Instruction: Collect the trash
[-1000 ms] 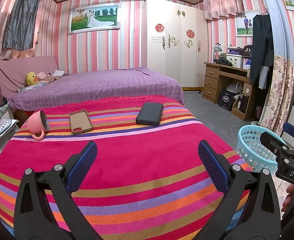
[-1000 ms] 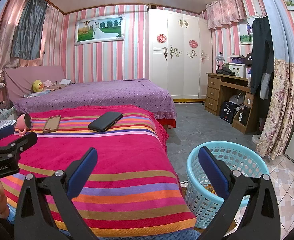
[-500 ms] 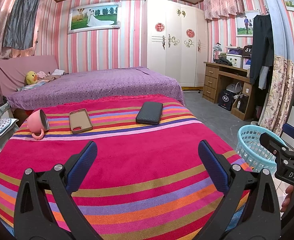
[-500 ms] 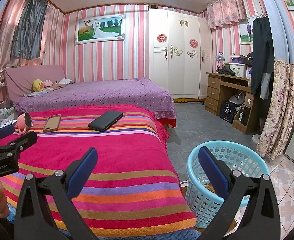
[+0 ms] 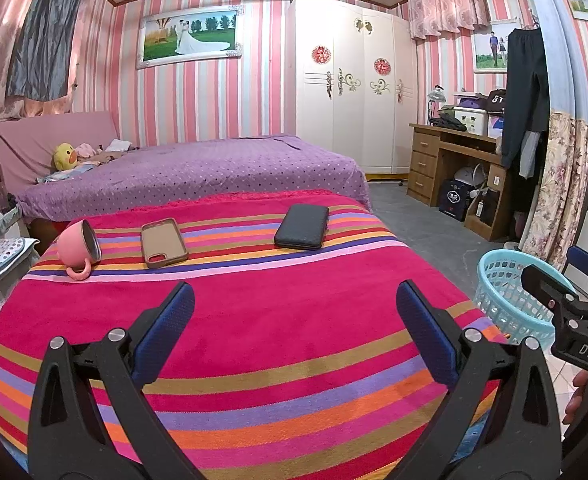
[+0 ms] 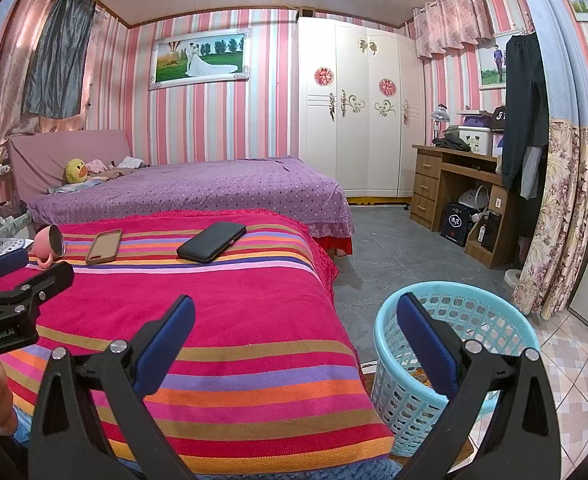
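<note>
The light-blue perforated plastic basket (image 6: 454, 364) stands on the floor just beside the near corner of the bed, in the lower right of the right wrist view, and something orange-brown lies at its bottom, too hidden to identify. The right gripper (image 6: 296, 334) hovers with its jaws spread wide and empty, its right blue-padded finger (image 6: 426, 344) overlapping the basket's opening in the frame while its left finger stands over the striped red, pink and orange blanket (image 6: 214, 320). In the left wrist view the same basket (image 5: 510, 300) appears at the right edge, partly behind the black body of the right gripper, and a hand (image 5: 582, 396) shows below it. The left gripper (image 5: 294, 320) is also wide apart and holds nothing, above the bare middle of the blanket (image 5: 274, 320). Well beyond both grippers, along the far stripes in the upper part of the blanket, lie a black rectangular zip wallet (image 5: 302, 227), a tan phone case lying open side up (image 5: 163, 242), and a pink mug tipped on its side (image 5: 79, 247) at the left. Behind them stretches a purple dotted bed (image 5: 198, 172).
</note>
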### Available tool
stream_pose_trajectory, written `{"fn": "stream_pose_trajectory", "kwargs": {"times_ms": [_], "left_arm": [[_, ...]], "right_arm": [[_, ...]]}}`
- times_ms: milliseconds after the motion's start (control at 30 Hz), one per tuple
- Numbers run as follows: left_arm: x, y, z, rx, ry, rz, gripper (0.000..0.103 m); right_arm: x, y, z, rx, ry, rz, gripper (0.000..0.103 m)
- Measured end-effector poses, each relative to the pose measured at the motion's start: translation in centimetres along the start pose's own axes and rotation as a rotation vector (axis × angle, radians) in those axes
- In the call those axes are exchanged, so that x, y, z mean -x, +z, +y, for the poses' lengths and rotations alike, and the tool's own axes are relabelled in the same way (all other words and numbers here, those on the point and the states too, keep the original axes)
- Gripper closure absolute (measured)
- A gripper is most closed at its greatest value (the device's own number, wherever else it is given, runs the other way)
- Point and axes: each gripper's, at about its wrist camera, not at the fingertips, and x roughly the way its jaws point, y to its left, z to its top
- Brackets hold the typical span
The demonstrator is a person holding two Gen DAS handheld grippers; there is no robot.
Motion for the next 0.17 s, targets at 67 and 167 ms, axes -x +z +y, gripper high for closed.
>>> {"fn": "stream_pose_trajectory", "kwargs": {"times_ms": [67,167], "left_arm": [[-0.10,-0.11,-0.03,0.000,0.003,0.001,0.005],[-0.12,-0.09,0.00,0.000,0.002,0.001,0.005]], "right_arm": [[-0.01,0.00,0.01,0.000,-0.001,0.000,0.005],[-0.07,-0.02,0.02,-0.002,-0.001,0.000,0.005]]}}
